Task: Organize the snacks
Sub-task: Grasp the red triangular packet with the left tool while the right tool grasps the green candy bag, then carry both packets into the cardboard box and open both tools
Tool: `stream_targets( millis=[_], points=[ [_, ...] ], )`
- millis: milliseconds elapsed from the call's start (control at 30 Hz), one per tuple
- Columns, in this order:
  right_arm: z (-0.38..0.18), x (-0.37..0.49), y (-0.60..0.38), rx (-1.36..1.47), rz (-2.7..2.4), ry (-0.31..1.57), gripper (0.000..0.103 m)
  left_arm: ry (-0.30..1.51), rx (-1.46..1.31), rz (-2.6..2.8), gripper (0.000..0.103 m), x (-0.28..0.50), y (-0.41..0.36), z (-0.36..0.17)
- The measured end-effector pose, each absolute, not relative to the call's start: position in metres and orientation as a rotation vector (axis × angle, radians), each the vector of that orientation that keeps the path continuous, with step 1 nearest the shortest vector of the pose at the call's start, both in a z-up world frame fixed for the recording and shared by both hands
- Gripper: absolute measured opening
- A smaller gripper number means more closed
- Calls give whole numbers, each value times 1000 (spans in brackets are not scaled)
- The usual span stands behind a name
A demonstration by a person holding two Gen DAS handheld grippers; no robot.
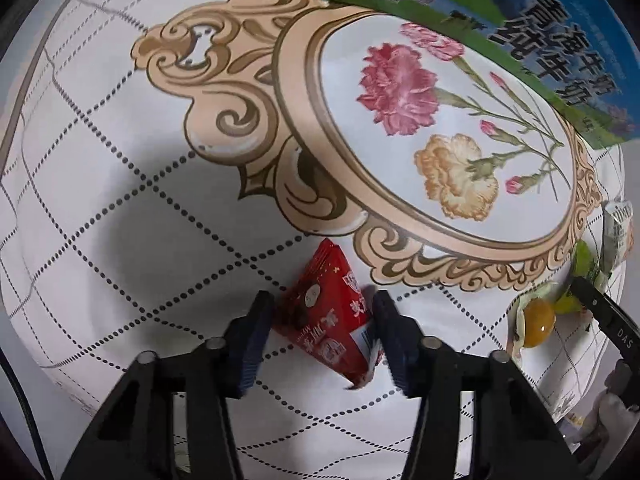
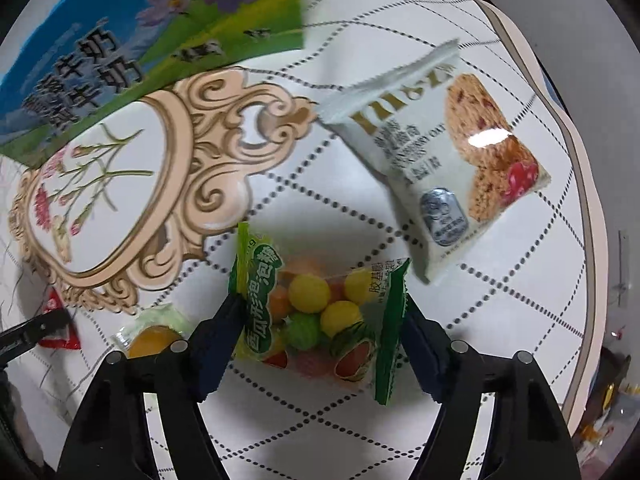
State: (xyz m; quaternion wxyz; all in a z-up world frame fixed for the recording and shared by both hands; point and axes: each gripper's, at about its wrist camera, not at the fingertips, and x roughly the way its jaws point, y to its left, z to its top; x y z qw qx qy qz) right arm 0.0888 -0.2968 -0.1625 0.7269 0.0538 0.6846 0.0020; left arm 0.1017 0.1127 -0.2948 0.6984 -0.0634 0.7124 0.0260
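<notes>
In the left wrist view my left gripper (image 1: 322, 334) is shut on a red snack packet (image 1: 330, 318), with both pads pressing its sides just above the tablecloth. In the right wrist view my right gripper (image 2: 320, 340) is shut on a green bubble gum bag (image 2: 320, 316) full of coloured balls. A white cookie packet (image 2: 440, 168) lies further out on the cloth. A small wrapped yellow jelly (image 2: 154, 338) lies left of my right gripper; it also shows in the left wrist view (image 1: 538, 322).
A blue and green milk carton box (image 1: 520, 32) stands at the far side, also seen in the right wrist view (image 2: 132, 44). The round table has a quilted white cloth with a flower medallion (image 1: 440, 128). The table edge (image 2: 588, 208) curves along the right.
</notes>
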Motion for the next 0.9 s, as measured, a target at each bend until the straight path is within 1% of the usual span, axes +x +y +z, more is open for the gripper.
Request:
stream_targets(
  millis=[67, 300, 400, 633, 833, 900],
  points=[
    [-160, 86, -297, 134, 15, 1498, 75, 1575, -130, 48, 37, 101, 107, -288],
    [-145, 80, -298, 218, 69, 1470, 70, 1546, -139, -1, 35, 100, 82, -265],
    [-126, 82, -292, 236, 102, 1439, 69, 1519, -151, -29, 35, 103, 74, -246],
    [-78, 94, -278, 297, 190, 1364, 66, 1411, -190, -140, 35, 123, 40, -181],
    [-29, 117, -272, 318, 276, 1260, 63, 1315, -182, -216, 35, 156, 37, -130],
    [-17, 127, -267, 306, 293, 1232, 63, 1295, -169, -216, 35, 170, 30, -123]
  ],
)
